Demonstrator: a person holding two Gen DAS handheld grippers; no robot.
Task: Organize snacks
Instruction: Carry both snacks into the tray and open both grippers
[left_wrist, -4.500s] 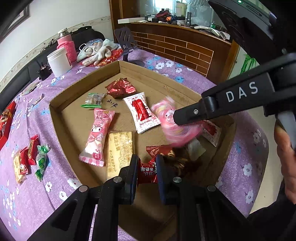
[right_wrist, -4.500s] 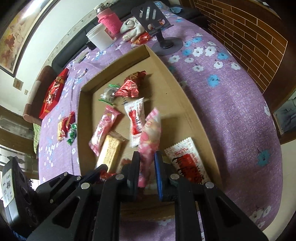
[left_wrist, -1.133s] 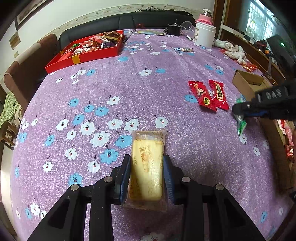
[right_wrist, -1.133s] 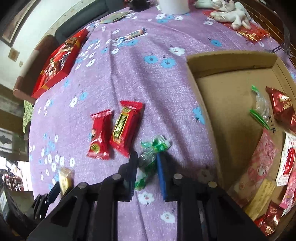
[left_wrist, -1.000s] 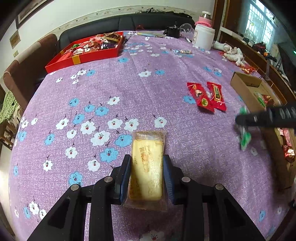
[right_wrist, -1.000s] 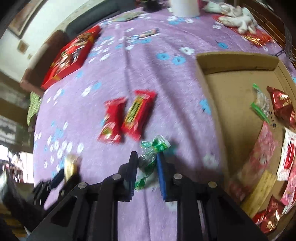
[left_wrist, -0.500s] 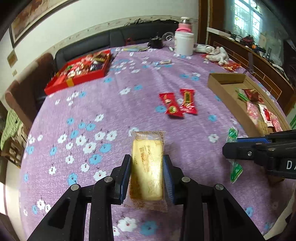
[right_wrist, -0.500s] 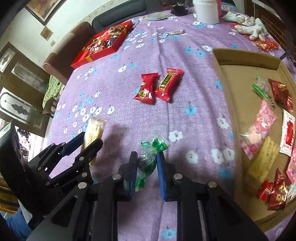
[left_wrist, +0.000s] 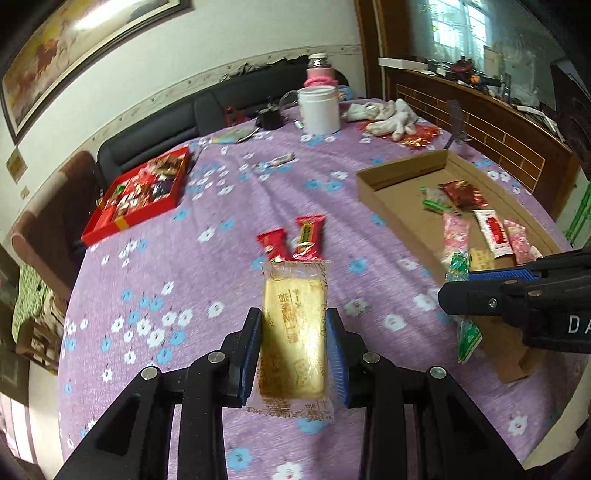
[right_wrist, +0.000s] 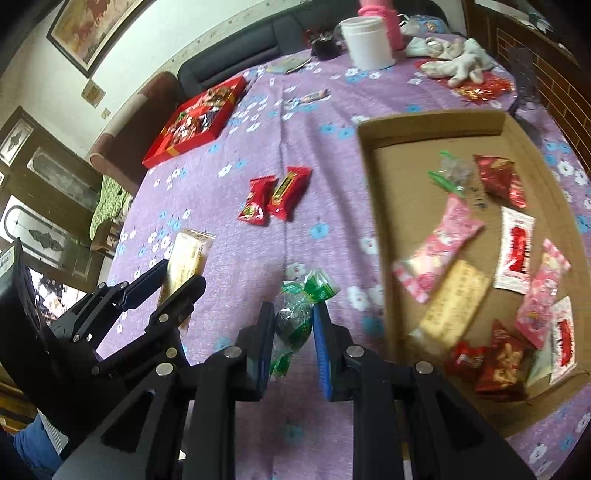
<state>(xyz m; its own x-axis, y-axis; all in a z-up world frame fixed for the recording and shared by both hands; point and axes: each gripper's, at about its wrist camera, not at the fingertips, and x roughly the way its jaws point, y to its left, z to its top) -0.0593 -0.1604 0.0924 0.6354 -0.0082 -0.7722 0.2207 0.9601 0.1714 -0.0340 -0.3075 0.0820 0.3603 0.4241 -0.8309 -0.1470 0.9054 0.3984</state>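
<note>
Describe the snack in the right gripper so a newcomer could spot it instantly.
Start at the cardboard tray on the purple floral tablecloth; just left of its near corner, the right gripper holds the green-wrapped candy. Its clear wrapper with twisted green ends sets it apart from the flat yellow biscuit pack in the left gripper.

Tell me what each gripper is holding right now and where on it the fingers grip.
The left gripper clamps a yellow biscuit packet by its long side edges. The right gripper pinches a green-wrapped candy across its bulging middle.
</note>
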